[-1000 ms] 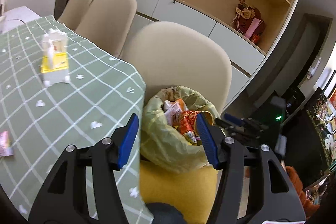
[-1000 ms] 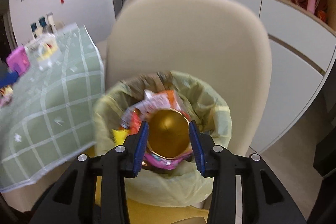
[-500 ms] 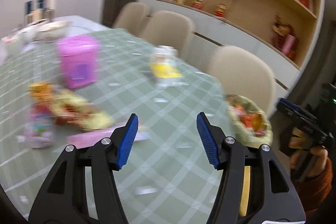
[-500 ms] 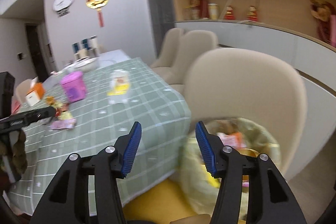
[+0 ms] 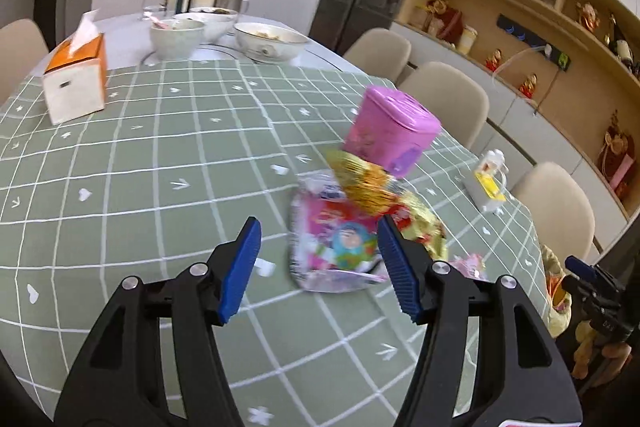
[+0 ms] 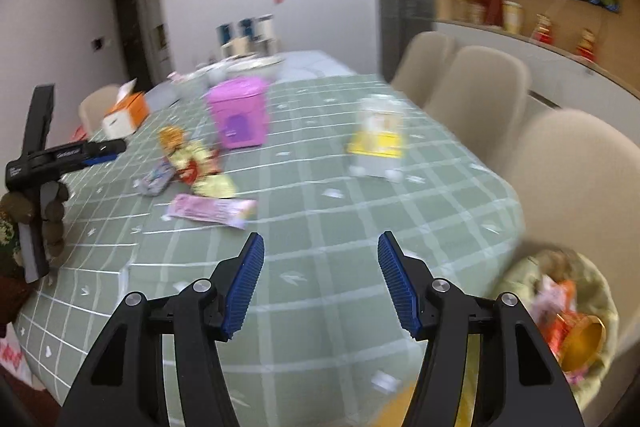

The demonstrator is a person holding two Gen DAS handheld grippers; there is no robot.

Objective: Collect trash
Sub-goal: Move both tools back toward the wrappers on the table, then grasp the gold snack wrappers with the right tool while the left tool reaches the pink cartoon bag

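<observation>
My left gripper (image 5: 318, 267) is open and empty, just above a pink cartoon snack packet (image 5: 334, 247) on the green checked tablecloth (image 5: 160, 167). A crumpled gold wrapper (image 5: 366, 183) and yellow-red wrappers (image 5: 420, 223) lie just beyond it. My right gripper (image 6: 320, 279) is open and empty over the table's near edge. A flat pink wrapper (image 6: 210, 209) and the wrapper pile (image 6: 192, 163) lie ahead to its left. The yellow trash bag (image 6: 560, 311), holding wrappers and a gold cup, sits on a chair at lower right.
A pink toy bin (image 5: 390, 129) stands behind the pile. A small white-yellow carton (image 5: 488, 183) stands near the right table edge. An orange tissue box (image 5: 76, 75) and bowls (image 5: 176, 37) stand at the far end. Beige chairs (image 6: 568, 183) line the right side.
My right gripper let go of the gold cup into the trash bag and swung left over the table. My left gripper swung from the bag to the wrapper pile and moved close.
</observation>
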